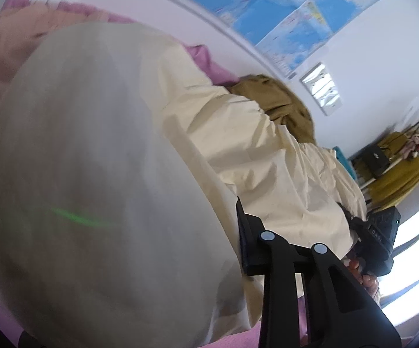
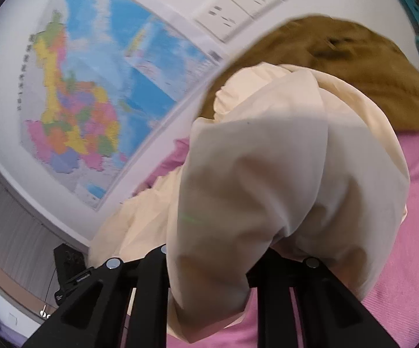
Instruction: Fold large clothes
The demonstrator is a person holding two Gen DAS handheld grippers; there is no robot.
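pink bed | both tools, left and right, clenched on cream garment

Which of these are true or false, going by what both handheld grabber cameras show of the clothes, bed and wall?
1. The right gripper pinches the cream garment. True.
2. The bed cover is green. False: it is pink.
3. A brown garment lies behind the cream one. True.
4. The wall is bare. False: a map hangs there.
5. The left gripper is empty. False: cream fabric drapes over it.
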